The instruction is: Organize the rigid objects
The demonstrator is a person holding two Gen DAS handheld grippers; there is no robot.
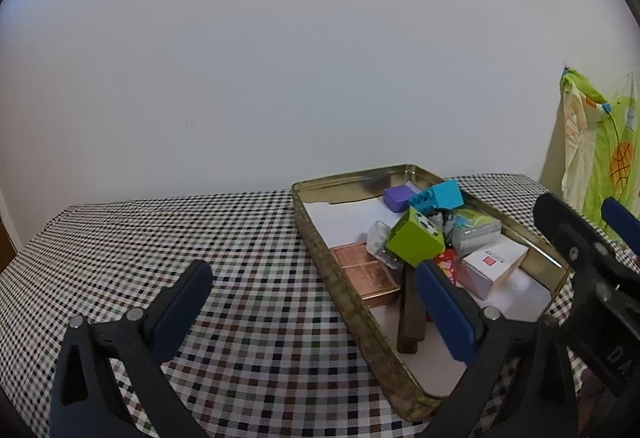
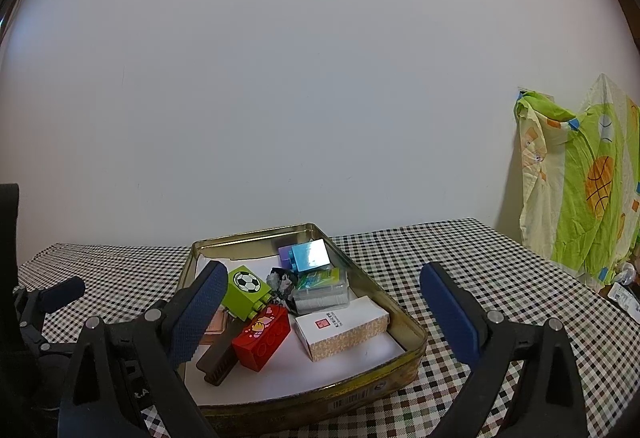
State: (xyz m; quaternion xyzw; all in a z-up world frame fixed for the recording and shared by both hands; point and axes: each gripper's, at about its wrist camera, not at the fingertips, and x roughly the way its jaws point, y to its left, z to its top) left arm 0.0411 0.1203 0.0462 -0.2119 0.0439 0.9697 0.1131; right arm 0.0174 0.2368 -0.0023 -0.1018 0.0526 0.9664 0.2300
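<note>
A gold metal tin (image 1: 352, 302) (image 2: 404, 318) on the checkered table holds several rigid objects: a green football block (image 1: 416, 238) (image 2: 245, 292), a red block (image 2: 262, 336), a white box (image 1: 494, 266) (image 2: 342, 326), a blue block (image 1: 438, 195) (image 2: 310, 254), a purple block (image 1: 398, 196), a clear case (image 2: 320, 292), a copper box (image 1: 366, 272) and a dark brown bar (image 1: 410, 312) (image 2: 218, 358). My left gripper (image 1: 316, 314) is open and empty over the tin's left wall. My right gripper (image 2: 324, 314) is open and empty over the tin's front.
The checkered tablecloth (image 1: 200, 238) (image 2: 480, 262) covers the table up to a plain white wall. A green and yellow patterned cloth (image 1: 600, 158) (image 2: 580, 178) hangs at the right. The right gripper's body (image 1: 588, 258) shows beside the tin in the left wrist view.
</note>
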